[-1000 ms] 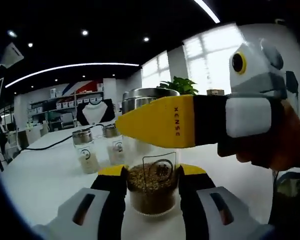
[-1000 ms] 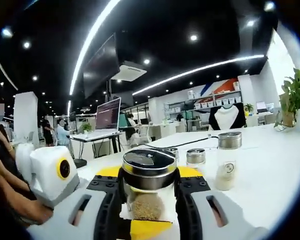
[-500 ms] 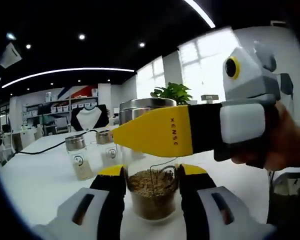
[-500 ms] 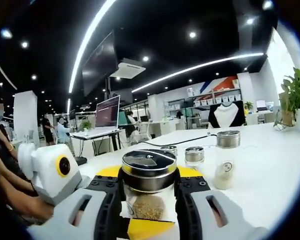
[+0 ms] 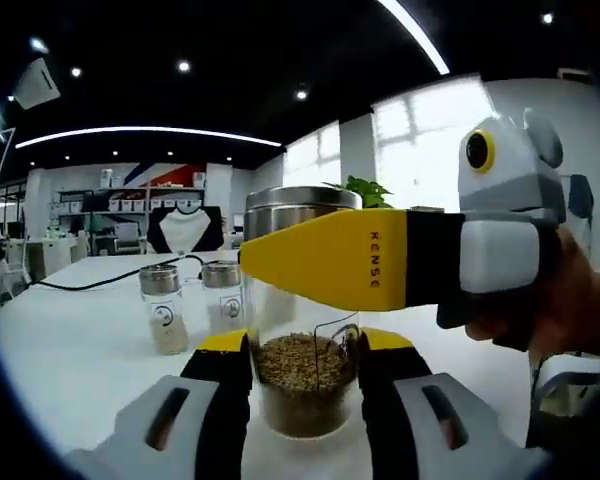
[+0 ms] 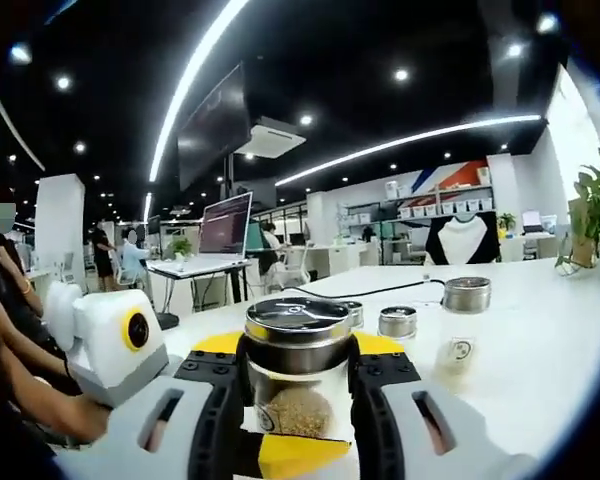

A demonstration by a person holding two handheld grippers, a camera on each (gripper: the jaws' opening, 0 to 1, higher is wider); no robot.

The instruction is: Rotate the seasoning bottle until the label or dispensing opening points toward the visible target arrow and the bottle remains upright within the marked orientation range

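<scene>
A glass seasoning bottle (image 5: 305, 385) holding brown grains stands upright on the white table (image 5: 80, 370), topped by a steel lid (image 5: 298, 199). My left gripper (image 5: 305, 345) is shut on its lower body, with a yellow-tipped finger (image 5: 224, 343) on each side. My right gripper (image 5: 280, 255) comes in from the right and is shut on the bottle just under the lid. In the right gripper view my right gripper (image 6: 298, 350) clasps the bottle (image 6: 298, 410) below its lid (image 6: 298, 318). My left gripper (image 6: 295, 452) shows low in front, its white body at the left.
Two small shaker bottles (image 5: 162, 310) (image 5: 220, 293) stand behind on the table, seen again as several shakers (image 6: 465, 325) (image 6: 397, 322). A black cable (image 5: 100, 283) runs across the far table. A potted plant (image 6: 590, 210) stands at the right. A person's hand (image 5: 580, 300) holds my right gripper.
Both views have shifted and tilted a little with the hands. Both grippers keep their hold on the bottle, which stays upright in the same spot.
</scene>
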